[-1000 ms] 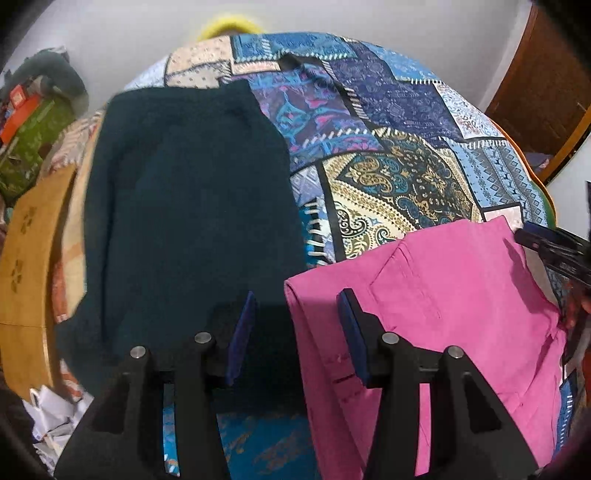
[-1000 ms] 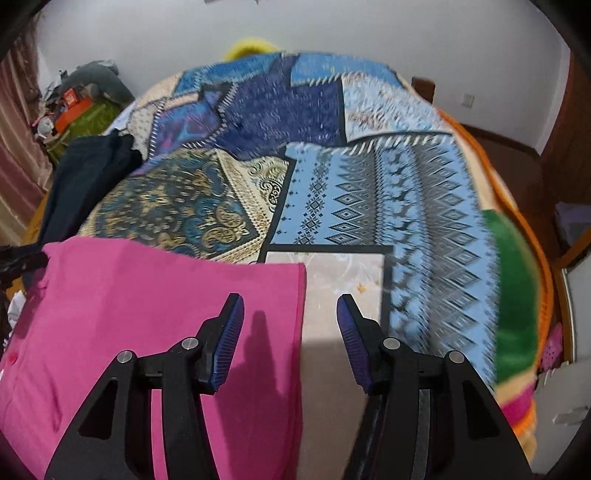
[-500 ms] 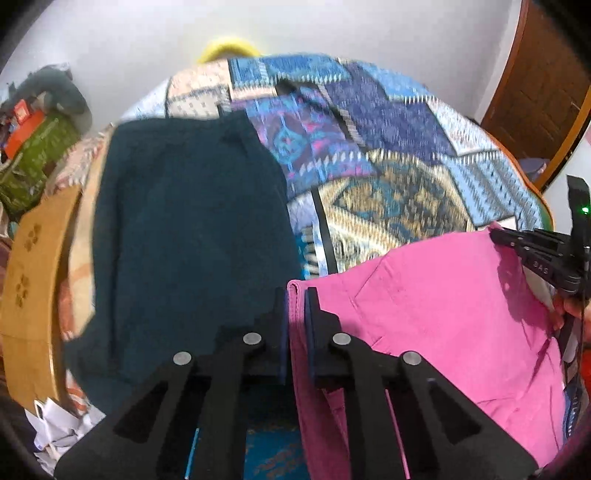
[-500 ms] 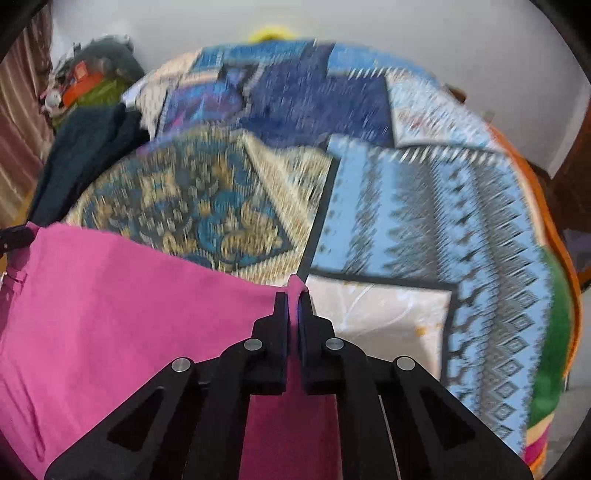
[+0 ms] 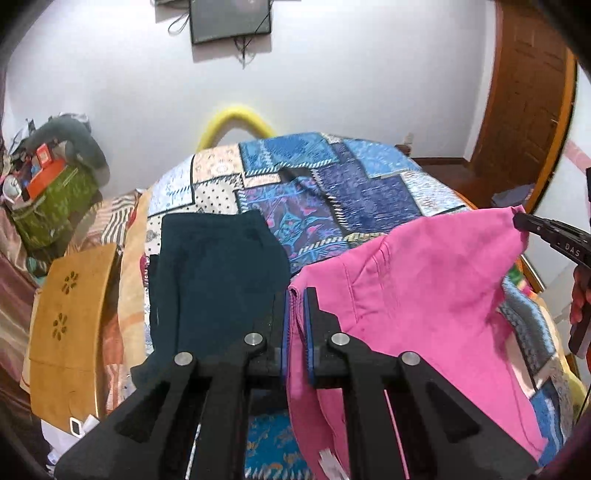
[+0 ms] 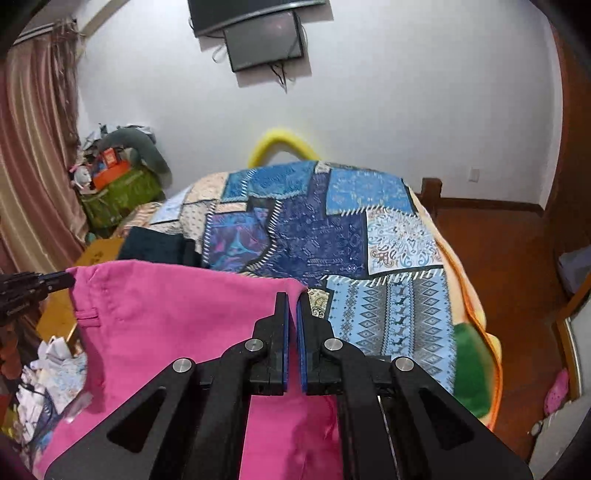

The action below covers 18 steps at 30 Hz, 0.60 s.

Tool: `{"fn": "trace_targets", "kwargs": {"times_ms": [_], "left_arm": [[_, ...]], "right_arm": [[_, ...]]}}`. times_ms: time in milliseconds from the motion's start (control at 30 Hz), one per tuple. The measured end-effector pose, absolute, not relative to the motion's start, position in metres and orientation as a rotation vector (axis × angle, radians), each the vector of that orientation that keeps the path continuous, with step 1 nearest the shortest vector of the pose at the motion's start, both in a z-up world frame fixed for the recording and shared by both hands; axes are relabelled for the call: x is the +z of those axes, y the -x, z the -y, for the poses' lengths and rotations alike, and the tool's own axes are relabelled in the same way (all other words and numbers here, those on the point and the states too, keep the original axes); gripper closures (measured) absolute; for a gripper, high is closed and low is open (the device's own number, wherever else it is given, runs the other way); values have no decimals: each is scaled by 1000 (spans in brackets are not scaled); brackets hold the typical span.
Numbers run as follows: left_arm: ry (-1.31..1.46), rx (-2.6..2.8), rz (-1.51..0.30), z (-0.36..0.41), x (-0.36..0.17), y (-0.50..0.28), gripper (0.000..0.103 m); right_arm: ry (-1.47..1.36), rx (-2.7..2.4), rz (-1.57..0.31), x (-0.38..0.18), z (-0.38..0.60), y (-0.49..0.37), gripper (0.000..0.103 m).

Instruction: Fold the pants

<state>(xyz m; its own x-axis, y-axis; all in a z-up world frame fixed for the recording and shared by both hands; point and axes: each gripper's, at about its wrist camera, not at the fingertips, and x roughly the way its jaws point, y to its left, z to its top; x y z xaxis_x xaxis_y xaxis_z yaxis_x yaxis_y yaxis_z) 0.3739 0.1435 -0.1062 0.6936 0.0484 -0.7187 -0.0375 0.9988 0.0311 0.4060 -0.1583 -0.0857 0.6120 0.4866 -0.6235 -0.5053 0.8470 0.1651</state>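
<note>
Both grippers have closed and risen since a second ago, when their jaws stood open over the pants lying flat on the bed; now the wall and a dark screen (image 5: pixel 231 18) show above the bed in both views.

My left gripper (image 5: pixel 295 295) is clenched on one upper corner of the pink pants (image 5: pixel 424 295), with a strip of pink cloth pinched between its blue pads. My right gripper (image 6: pixel 291 299) is clenched on the other upper corner, and from the left view I see its black tip (image 5: pixel 546 232) gripping that corner at the far right, a hand (image 5: pixel 578 299) behind it. From the right view the left gripper's tip (image 6: pixel 37 284) shows at the far left, closed on the pants (image 6: pixel 177 332) beside a belt loop.

Between the two grips the top edge sags a little, and the cloth hangs down from it, lifted off the bed (image 5: pixel 332 192) at the near edge. I cannot tell whether the lower part of the pants touches the cover.

On the bed's left side lies a dark green garment (image 5: pixel 218 280), flat, just beside the left gripper. A wooden board (image 5: pixel 66 325) stands beyond the bed's left edge, with a green bag (image 5: pixel 55 206) of clutter behind it. A yellow arc (image 5: pixel 236 122) rises at the bed's far edge. A wooden door (image 5: pixel 524 110) stands at the right.
</note>
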Motion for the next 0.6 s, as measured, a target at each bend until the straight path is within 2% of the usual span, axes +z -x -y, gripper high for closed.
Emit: {"fn": "trace_targets", "kwargs": {"times_ms": [200, 600], "left_arm": [[-62, 11, -779, -120, -94, -321, 96], [-92, -21, -807, -96, -109, -236, 100]], "right_arm": [[30, 599, -699, -77, 174, -365, 100], [31, 606, -732, -95, 212, -278, 100]]}}
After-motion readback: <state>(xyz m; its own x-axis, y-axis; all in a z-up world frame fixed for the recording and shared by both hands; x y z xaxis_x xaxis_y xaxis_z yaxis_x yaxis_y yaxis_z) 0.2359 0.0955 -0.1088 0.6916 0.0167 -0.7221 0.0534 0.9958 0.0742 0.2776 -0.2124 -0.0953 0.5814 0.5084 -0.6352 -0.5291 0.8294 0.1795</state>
